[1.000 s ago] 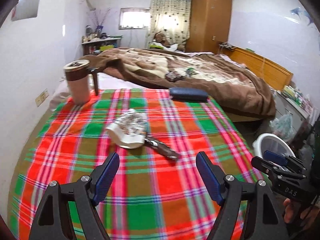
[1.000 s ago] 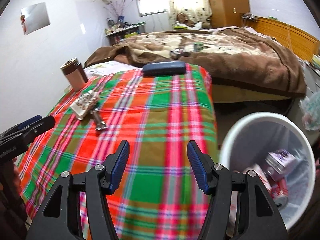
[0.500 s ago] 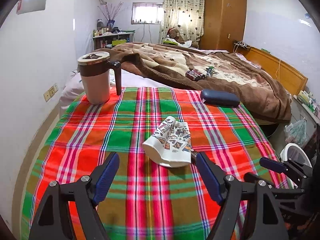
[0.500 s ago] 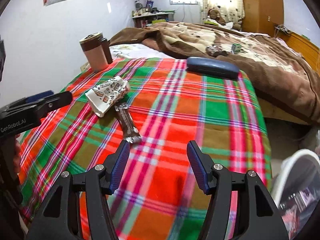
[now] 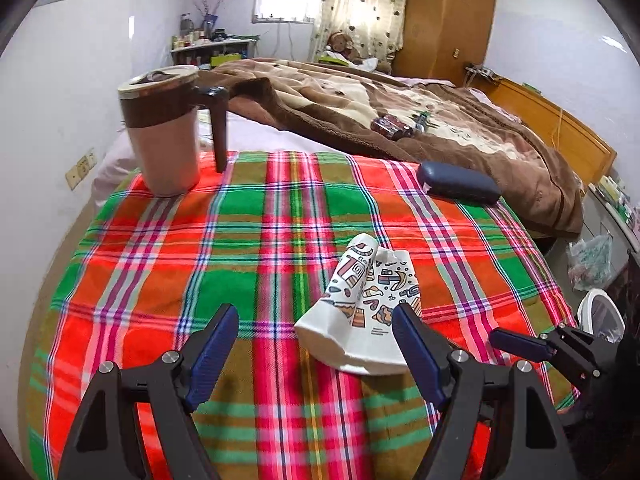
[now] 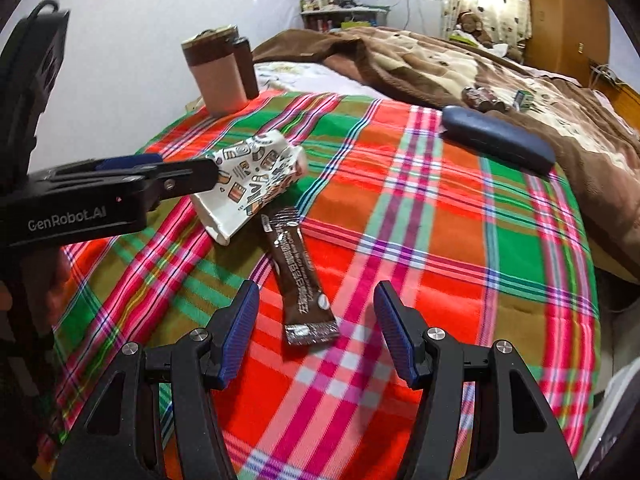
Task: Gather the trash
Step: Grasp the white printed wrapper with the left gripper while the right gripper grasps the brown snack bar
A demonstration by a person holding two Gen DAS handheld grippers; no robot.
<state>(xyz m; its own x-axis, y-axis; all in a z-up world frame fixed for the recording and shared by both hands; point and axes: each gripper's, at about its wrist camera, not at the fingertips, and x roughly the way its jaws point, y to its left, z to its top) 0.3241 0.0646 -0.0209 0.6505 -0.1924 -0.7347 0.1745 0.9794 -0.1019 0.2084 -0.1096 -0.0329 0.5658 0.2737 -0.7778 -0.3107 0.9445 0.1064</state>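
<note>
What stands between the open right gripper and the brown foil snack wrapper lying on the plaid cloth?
Nothing visible does. The brown foil snack wrapper lies flat and uncovered just ahead of the right gripper; the crushed printed paper cup sits beyond its far end.

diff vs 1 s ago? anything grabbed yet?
Nothing grabbed. Both grippers closed in over the plaid cloth: the left gripper now has the crushed cup at its fingers, and the right gripper now frames the brown wrapper. The bin that filled the right view is now nearly out of frame. Both stayed open; cup, wrapper, mug and case haven't moved.
</note>
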